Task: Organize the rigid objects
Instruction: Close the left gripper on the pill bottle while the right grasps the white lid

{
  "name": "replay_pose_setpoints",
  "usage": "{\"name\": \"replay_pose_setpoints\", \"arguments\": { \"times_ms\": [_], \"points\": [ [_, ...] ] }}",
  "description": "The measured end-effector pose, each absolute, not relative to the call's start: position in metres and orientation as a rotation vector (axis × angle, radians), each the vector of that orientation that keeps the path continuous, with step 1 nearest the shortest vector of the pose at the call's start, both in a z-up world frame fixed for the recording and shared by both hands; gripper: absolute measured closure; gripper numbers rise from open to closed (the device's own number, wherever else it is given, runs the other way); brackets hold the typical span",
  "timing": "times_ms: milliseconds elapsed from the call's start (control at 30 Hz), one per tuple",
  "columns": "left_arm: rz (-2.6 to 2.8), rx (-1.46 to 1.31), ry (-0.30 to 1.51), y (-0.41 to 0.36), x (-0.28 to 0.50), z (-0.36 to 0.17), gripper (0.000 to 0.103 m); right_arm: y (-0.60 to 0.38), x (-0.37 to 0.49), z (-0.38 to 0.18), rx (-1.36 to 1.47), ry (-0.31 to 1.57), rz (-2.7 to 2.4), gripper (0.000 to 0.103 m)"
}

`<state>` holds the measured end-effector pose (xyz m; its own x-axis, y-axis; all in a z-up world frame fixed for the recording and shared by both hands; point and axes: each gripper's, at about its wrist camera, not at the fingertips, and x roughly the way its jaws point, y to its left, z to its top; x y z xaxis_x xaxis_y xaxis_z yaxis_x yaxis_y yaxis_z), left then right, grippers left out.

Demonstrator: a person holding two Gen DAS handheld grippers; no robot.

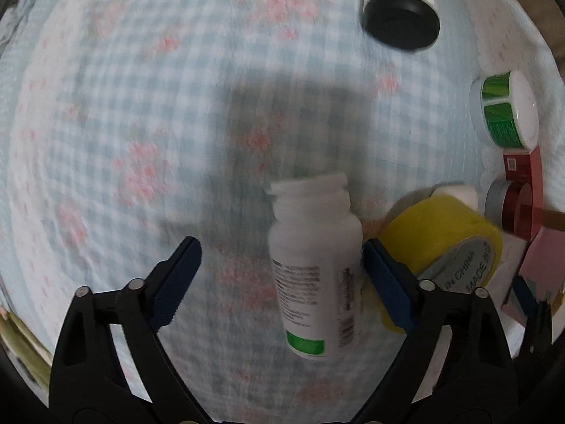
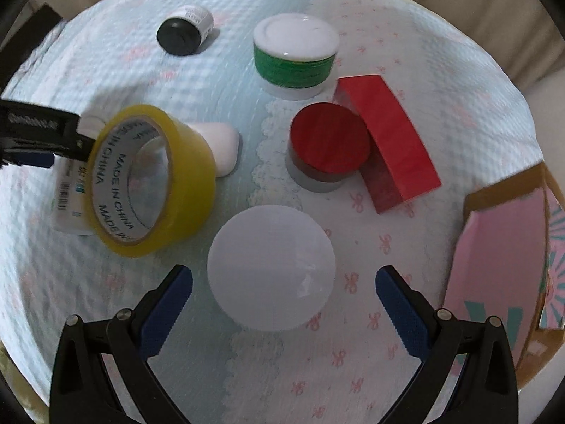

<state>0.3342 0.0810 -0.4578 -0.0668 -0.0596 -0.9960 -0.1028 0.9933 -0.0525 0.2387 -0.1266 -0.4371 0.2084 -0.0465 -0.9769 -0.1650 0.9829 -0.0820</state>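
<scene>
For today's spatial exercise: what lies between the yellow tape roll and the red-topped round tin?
A white rounded object behind the tape roll, then bare cloth up to the tin; right wrist view.

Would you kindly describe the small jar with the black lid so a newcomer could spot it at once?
Start at the yellow tape roll on the blue checked cloth, then look to the far side of the cloth. The small jar stands alone there, left of the green-banded tub; it alone has a black lid.
</scene>
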Motion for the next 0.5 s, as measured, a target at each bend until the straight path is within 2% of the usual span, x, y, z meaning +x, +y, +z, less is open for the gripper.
{"name": "replay_pose_setpoints", "arguments": {
  "times_ms": [100,233,267,333,367,500],
  "points": [
    [0.010,-0.090,1.689,0.073,0.323,-0.473,0.035,-0.123,0.241,-0.443,-0.216,1.355,0.098,0.001],
    [0.017,-0.047,1.686,0.064,0.318,-0.484,0.038,-0.117,0.245,-0.452,-0.262,1.371,0.137,0.022],
    [0.019,-0.054,1.683,0.063,0.318,-0.484,0.042,-0.116,0.246,-0.454,-0.275,1.377,0.142,0.028],
    [0.012,-0.058,1.680,0.060,0.321,-0.482,0.051,-0.115,0.246,-0.458,-0.273,1.392,0.167,0.033],
    [0.004,-0.051,1.671,0.058,0.321,-0.482,0.055,-0.114,0.246,-0.458,-0.277,1.391,0.166,0.033],
    [-0.008,-0.033,1.656,0.056,0.328,-0.484,0.055,-0.114,0.244,-0.457,-0.270,1.391,0.166,0.033]
  ]
}}
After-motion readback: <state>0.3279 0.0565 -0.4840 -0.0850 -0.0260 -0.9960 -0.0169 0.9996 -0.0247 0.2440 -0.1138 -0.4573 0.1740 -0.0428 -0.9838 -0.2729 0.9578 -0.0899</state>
